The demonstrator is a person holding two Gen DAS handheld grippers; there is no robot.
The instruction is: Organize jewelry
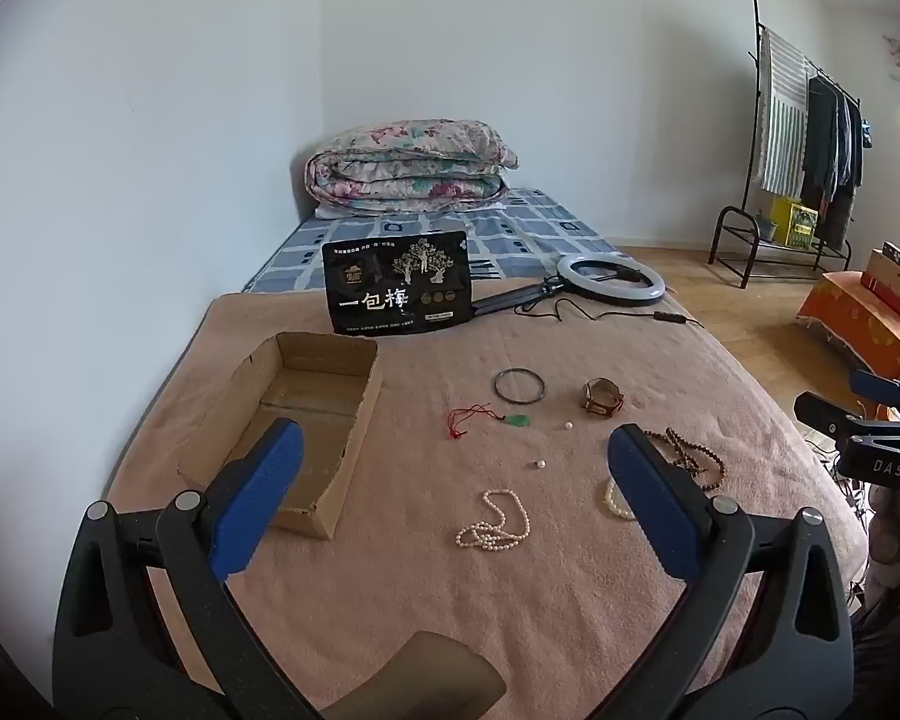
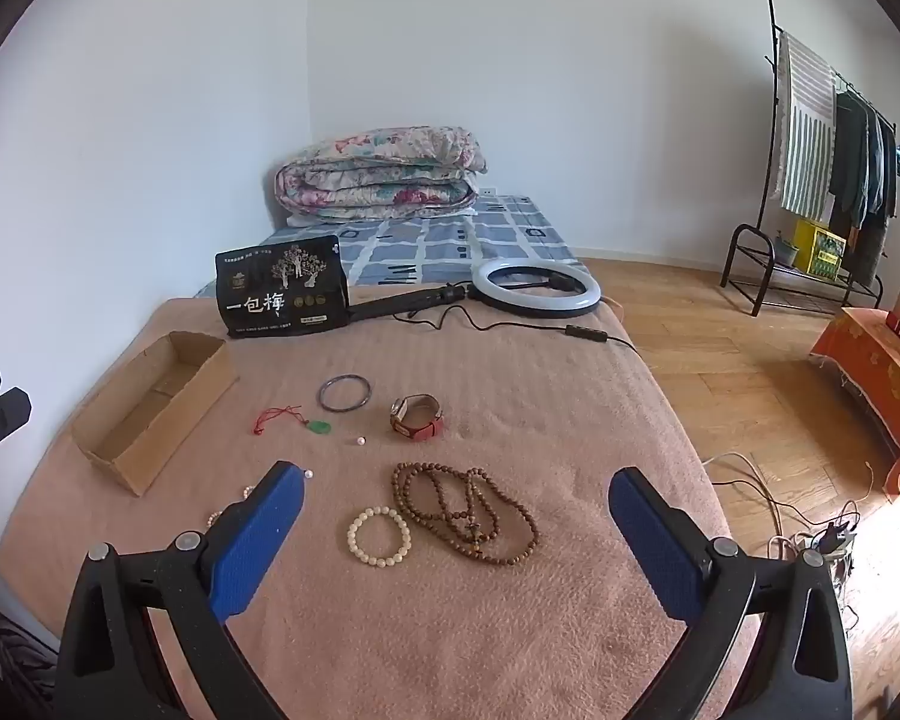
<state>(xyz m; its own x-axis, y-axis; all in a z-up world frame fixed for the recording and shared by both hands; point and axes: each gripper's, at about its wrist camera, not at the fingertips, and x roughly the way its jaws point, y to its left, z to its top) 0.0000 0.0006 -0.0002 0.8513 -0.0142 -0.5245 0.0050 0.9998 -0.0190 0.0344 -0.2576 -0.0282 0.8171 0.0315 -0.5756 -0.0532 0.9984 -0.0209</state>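
Jewelry lies on a pink blanket point(image 1: 450, 600). An open cardboard box point(image 1: 306, 420) stands at the left, also in the right wrist view point(image 2: 150, 408). A pearl necklace point(image 1: 493, 525), a green pendant on red cord point(image 1: 516, 420), a dark bangle point(image 1: 519, 385), a watch point(image 1: 601, 397) and two loose pearls point(image 1: 540, 464) lie ahead. A brown bead necklace point(image 2: 468, 510) and a cream bead bracelet point(image 2: 378, 537) lie in the right wrist view. My left gripper point(image 1: 456, 456) is open and empty above the blanket. My right gripper point(image 2: 456, 492) is open and empty over the brown beads.
A black snack bag point(image 1: 399, 283) and a ring light point(image 1: 609, 279) with its cable lie behind the jewelry. A folded quilt point(image 1: 411, 165) sits at the bed's far end. A clothes rack point(image 1: 804, 150) and an orange-covered stand point(image 1: 864, 318) are at the right on the wood floor.
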